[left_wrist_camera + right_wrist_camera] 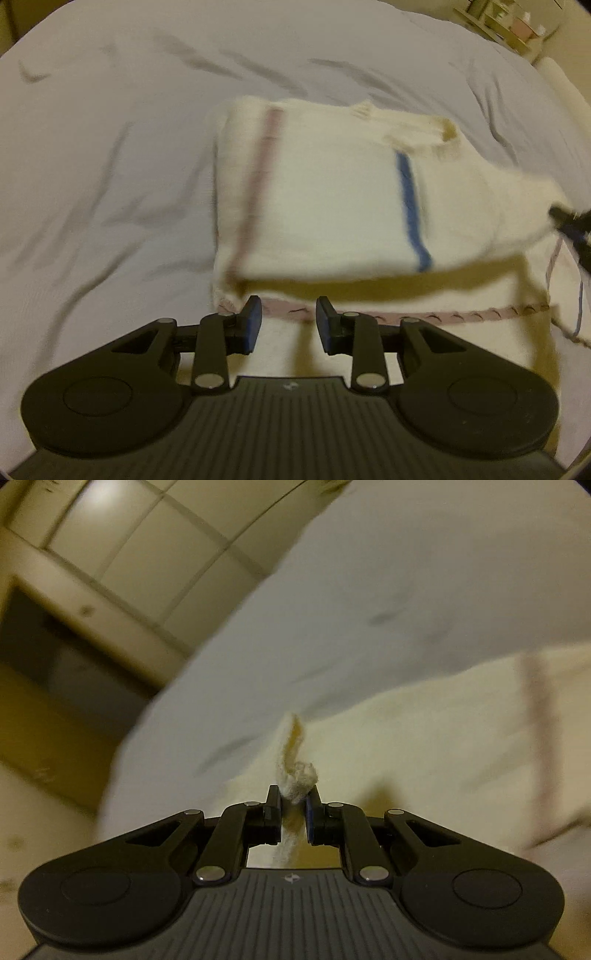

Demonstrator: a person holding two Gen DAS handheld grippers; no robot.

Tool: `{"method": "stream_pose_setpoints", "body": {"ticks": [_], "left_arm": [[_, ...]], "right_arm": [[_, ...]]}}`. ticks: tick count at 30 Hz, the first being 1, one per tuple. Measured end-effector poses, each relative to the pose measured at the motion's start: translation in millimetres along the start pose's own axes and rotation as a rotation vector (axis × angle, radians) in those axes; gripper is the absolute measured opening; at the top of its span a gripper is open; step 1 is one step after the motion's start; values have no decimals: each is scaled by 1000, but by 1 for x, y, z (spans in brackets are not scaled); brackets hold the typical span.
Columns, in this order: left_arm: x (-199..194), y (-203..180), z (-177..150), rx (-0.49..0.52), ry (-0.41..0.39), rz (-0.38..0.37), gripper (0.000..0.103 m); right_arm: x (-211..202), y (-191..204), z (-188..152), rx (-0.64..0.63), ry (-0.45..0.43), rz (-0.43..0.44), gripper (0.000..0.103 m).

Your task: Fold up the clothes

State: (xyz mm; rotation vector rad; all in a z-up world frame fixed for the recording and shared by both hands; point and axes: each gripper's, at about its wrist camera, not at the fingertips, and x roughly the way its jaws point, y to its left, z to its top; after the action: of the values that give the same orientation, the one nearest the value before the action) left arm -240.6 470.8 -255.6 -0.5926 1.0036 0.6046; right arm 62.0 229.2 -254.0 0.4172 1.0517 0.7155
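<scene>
Lying on the pale lavender-grey bed sheet, the cream knitted sweater with a dusty-pink stripe and a blue stripe was the landmark for everything else. Part of it was folded over on itself, and this upper layer stood lifted off the layer beneath, casting a shadow on it. The pink stripe ran near the sweater's left side in the left wrist view, the blue stripe nearer its right side, and another pink band crossed the lower layer.

The black left gripper hovered over the near part of the sweater, its jaws partly spread with nothing between them; the blue-padded fingertips touched no cloth.

At the sweater's right edge the black right gripper pinched a bunched fold of cream knit, which stuck up beyond its tips. In the left wrist view that corner was pulled outward toward it. Beyond the sweater, the bed's far corner met a blurred shelf.
</scene>
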Motion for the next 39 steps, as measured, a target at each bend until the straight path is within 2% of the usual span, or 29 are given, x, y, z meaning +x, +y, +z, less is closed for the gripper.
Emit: {"method": "stream_pose_setpoints", "body": {"ticks": [2, 4, 6, 9, 10, 13, 15, 17, 18, 19, 21, 22, 24, 25, 27, 30, 33, 39], "left_arm": [[8, -7, -1, 18, 3, 17, 26], [16, -11, 0, 31, 5, 34, 26], [18, -13, 2, 36, 5, 43, 26], [10, -14, 8, 39, -30, 21, 26], [7, -16, 9, 45, -38, 19, 26], [2, -20, 13, 58, -55, 25, 26], [0, -23, 15, 62, -63, 30, 26], [5, -29, 15, 88, -64, 56, 26], [8, -32, 15, 103, -62, 71, 26], [11, -36, 15, 118, -61, 86, 26], [18, -41, 13, 140, -52, 105, 27], [23, -43, 11, 149, -38, 116, 28], [36, -47, 7, 164, 1, 164, 28], [34, -51, 7, 168, 6, 172, 28], [30, -58, 7, 174, 14, 185, 28], [15, -75, 4, 181, 23, 154, 28], [6, -99, -1, 184, 50, 111, 28], [5, -163, -11, 246, 71, 51, 32]], "right_arm": [[7, -26, 5, 81, 29, -77, 13], [16, -42, 6, 116, 66, -116, 13], [23, -43, 5, 89, 92, -125, 13], [22, -34, 6, 32, 79, -106, 13], [23, -33, 6, 13, 81, -126, 14], [28, -40, 3, -36, 141, -277, 16], [28, -44, -1, -58, 184, -333, 16], [21, -35, -1, -92, 150, -357, 25], [17, -31, -1, -116, 121, -387, 45], [13, -28, -2, -137, 87, -412, 55], [9, -26, -3, -173, 49, -447, 55], [12, -31, -4, -179, 86, -432, 51], [18, -41, -6, -190, 161, -403, 35], [21, -46, -6, -195, 198, -388, 35], [10, -61, -3, -127, 199, -361, 35], [-18, -87, 5, 16, 157, -328, 41], [-55, -131, 11, 158, 114, -349, 42], [-124, -231, 25, 493, -60, -353, 42]]}}
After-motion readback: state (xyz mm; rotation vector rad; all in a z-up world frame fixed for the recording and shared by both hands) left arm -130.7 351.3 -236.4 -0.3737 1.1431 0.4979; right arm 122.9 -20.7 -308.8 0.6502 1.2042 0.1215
